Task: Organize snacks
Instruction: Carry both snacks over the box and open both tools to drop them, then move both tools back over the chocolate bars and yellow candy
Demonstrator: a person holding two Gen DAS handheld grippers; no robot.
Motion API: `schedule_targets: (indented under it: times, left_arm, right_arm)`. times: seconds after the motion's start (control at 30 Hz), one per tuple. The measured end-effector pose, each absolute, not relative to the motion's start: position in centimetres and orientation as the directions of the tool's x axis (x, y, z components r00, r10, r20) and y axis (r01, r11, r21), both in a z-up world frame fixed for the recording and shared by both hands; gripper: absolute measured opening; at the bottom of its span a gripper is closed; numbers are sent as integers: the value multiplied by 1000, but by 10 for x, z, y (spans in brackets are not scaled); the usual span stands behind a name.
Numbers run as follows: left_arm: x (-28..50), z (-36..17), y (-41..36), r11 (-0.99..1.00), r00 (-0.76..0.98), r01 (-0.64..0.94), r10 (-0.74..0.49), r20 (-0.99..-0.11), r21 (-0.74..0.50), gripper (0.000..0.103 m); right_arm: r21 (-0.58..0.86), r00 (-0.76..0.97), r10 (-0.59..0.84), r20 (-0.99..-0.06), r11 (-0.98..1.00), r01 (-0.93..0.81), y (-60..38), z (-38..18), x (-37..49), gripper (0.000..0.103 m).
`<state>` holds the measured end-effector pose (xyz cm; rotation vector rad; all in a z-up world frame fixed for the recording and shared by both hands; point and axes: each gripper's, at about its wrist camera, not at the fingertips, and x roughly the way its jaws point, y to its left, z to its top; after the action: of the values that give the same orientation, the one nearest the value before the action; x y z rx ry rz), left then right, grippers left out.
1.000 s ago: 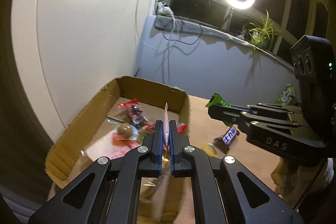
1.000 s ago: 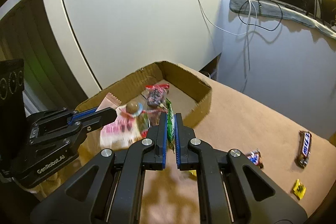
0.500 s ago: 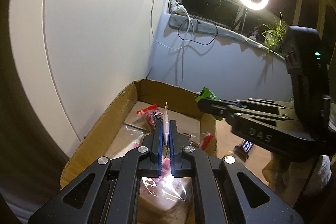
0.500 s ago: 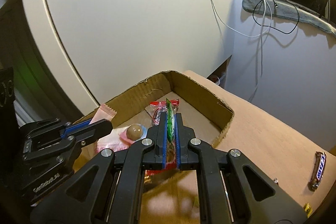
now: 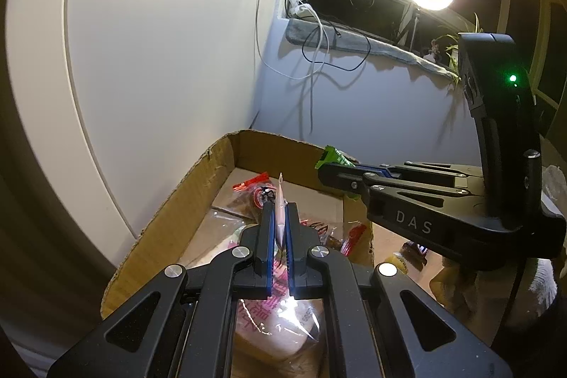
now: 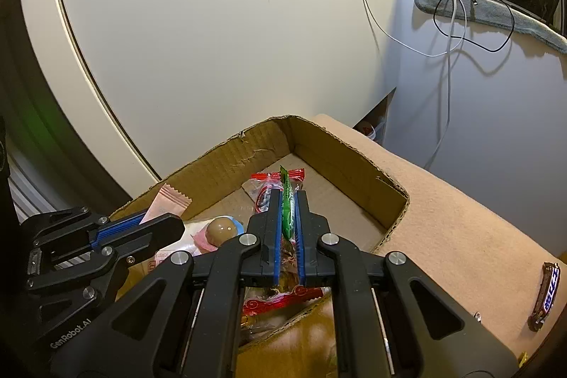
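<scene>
Left view: your left tongs [image 5: 280,218] are clamped on a pink snack packet [image 5: 281,201] above the cardboard box [image 5: 184,201], which holds red-ended wrapped snacks [image 5: 253,188]; the packet's lower part is glared out.

Right view: your right tongs [image 6: 287,211] pinch a green packet [image 6: 286,201] over the same box [image 6: 340,158]; a brown chocolate ball [image 6: 221,231] lies inside, and a Snickers bar [image 6: 547,289] on the counter [image 6: 460,229] is cut off at the edge.

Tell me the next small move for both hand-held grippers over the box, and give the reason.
Probably open both and let the packets drop. The left hand-held gripper is shut on a pink packet and the right hand-held gripper on a green packet; both hang above the cardboard box, where other snacks already lie.
</scene>
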<state>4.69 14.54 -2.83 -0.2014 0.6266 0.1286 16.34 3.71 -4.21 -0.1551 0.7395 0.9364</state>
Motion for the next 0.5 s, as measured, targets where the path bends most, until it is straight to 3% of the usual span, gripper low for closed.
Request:
schedule_targets:
  times: [0.1,0.17,0.23,0.37,0.43,0.5]
  left_arm:
    - [47,-28,145,973,805,-186,70,-589,-139,6]
    - [44,-28,146,972,807,-189,72,-587,-141,12]
    - [43,-27,147,971,808,-192,74,-585,-141,16]
    - [43,-28,147,971,808,-197,84,-583,-133,27]
    - [43,-27,146,972,809,-196,85,-582,-131,31]
    - [42,-27,147,972,809,-196,84,-581,-132,36]
  right_arm:
    - [184,369,675,-640,600,-779,38,-42,162,7]
    - [179,371,672,-641,601,-779,39,-42,161,21]
    - [174,381,670,-637,606,-776,38,-42,161,52]
    - [170,399,670,-626,617,-769,36,-38,160,58]
    - [159,414,664,-623,625,-764,35,-37,159,71]
    - [153,429,663,-614,633,-759,33,-35,158,78]
